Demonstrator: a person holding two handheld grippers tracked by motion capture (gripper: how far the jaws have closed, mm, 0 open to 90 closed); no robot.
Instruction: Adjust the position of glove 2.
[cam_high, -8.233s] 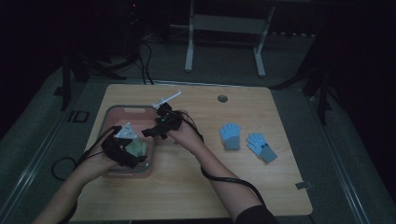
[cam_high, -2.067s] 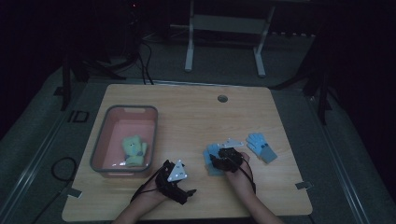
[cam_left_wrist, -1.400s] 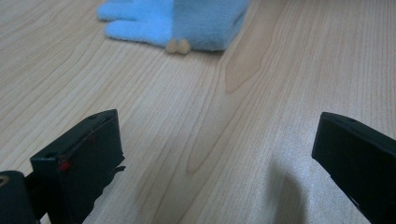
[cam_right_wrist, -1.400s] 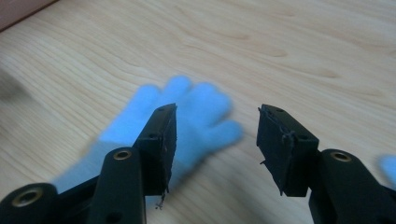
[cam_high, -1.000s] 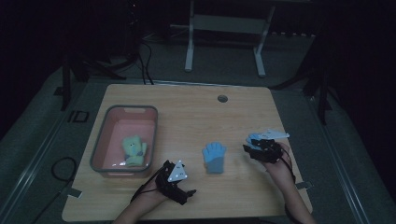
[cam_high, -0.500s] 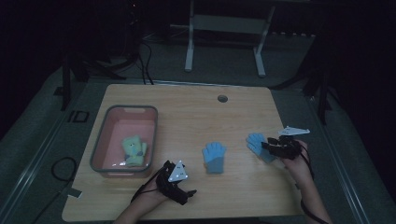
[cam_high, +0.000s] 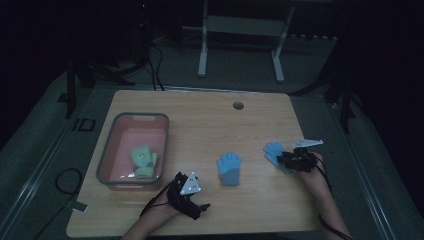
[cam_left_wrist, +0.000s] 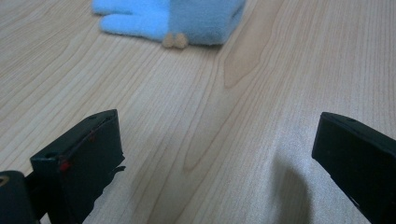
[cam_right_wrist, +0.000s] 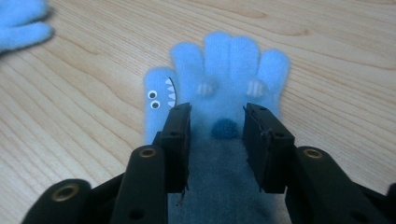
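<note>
Two light blue gloves lie on the wooden table (cam_high: 200, 125). One glove (cam_high: 229, 168) rests in the middle, also seen ahead of my left gripper (cam_left_wrist: 187, 18). The other glove (cam_high: 271, 149) (cam_right_wrist: 229, 60), with googly eyes and a pompom, lies at the right. My right gripper (cam_high: 283, 159) (cam_right_wrist: 217, 114) is low over it, one jaw on either side of its palm. The jaws have just been closing; the fabric between them still lies flat. My left gripper (cam_high: 199, 210) (cam_left_wrist: 217, 123) rests near the front edge, open wide and holding nothing.
A pink tub (cam_high: 107, 150) stands at the left with a green glove (cam_high: 142, 161) inside. A small round hole (cam_high: 238, 105) sits near the table's far edge. A white stand (cam_high: 240, 25) is on the floor behind.
My right gripper has moved right, away from the middle glove, and sunk onto the right-hand glove with its jaws narrower. The left gripper has stayed put.
</note>
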